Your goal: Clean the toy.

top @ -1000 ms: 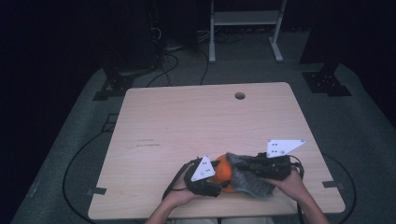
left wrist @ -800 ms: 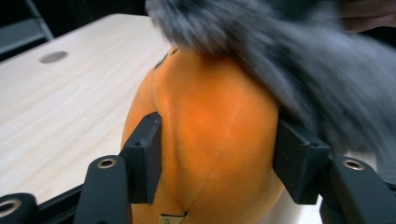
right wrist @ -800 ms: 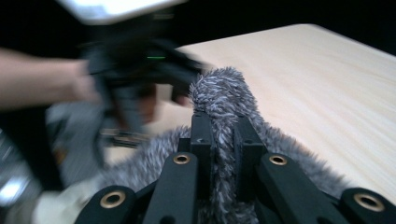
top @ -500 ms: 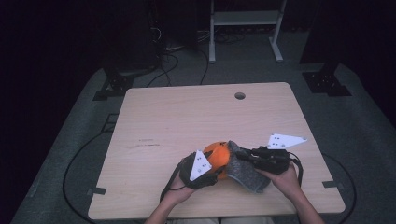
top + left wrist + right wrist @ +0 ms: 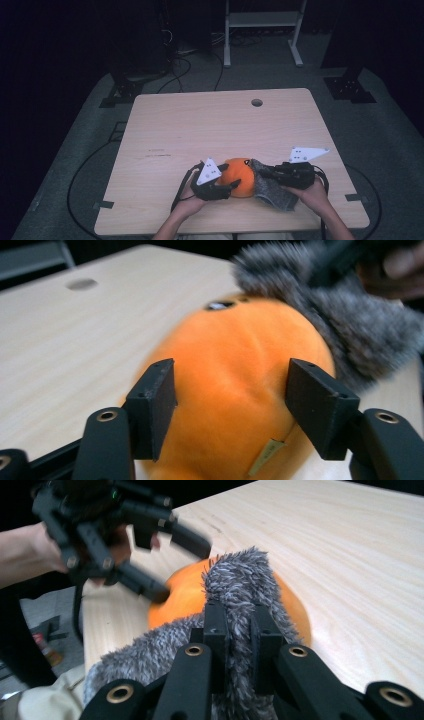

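No lettering can be read anywhere; a small tag (image 5: pixel 266 456) is sewn to the orange plush (image 5: pixel 235 390), yet any print on it is too blurred to make out

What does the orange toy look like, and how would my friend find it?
Look at the near edge of the wooden table, between the two hands. The orange toy is round, soft and plush, with a small tag. It is the bright thing there; the fluffy cloth touching it is grey.
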`<state>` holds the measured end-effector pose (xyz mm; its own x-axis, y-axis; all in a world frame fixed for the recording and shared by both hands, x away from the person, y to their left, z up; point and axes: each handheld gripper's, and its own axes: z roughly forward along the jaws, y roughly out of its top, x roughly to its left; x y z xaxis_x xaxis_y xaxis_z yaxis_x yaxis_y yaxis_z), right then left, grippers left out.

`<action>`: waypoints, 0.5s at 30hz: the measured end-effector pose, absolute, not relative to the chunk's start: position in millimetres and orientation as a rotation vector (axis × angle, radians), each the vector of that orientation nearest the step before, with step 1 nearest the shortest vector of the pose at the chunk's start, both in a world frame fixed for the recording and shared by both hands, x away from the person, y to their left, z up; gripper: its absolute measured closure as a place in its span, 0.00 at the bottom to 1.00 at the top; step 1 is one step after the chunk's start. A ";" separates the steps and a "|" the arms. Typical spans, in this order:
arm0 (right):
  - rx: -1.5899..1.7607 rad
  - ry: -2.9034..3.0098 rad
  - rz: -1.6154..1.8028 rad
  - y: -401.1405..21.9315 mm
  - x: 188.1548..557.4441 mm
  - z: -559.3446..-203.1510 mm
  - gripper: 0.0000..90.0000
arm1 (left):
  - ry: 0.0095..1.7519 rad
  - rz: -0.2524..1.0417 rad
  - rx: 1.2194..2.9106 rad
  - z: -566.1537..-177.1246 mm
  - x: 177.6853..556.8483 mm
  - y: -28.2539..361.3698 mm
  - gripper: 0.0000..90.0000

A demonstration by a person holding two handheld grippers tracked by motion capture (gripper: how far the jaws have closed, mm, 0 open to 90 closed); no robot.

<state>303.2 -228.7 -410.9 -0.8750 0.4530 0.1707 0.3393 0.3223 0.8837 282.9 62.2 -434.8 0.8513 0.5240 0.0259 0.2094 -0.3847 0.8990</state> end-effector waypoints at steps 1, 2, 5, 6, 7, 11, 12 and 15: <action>0.700 2.481 1.606 -221.7 301.5 -406.9 0.90 | 0.505 0.374 2.005 -435.4 279.7 59.5 0.42; 0.700 2.481 1.606 -221.7 301.5 -406.9 0.90 | 0.505 0.374 2.005 -435.4 279.7 59.5 0.43; 0.606 2.498 1.579 -204.8 297.9 -398.3 0.90 | 0.388 0.318 2.093 -435.9 272.5 55.1 0.44; 0.606 2.498 1.579 -204.8 297.9 -398.3 0.90 | 0.388 0.318 2.093 -435.9 272.5 55.1 0.43; 0.631 2.499 1.556 -205.7 302.4 -399.9 0.90 | 0.373 0.313 2.086 -432.2 272.5 56.9 0.41; 0.637 2.540 1.591 -211.3 302.5 -407.7 0.90 | 0.403 0.348 2.006 -427.5 276.3 59.6 0.23; 0.604 2.566 1.627 -210.6 300.7 -408.0 0.90 | 0.458 0.372 1.981 -427.8 281.9 58.9 0.21; 0.537 2.587 1.644 -205.3 295.4 -408.0 0.90 | 0.475 0.342 2.008 -432.5 285.4 56.8 0.21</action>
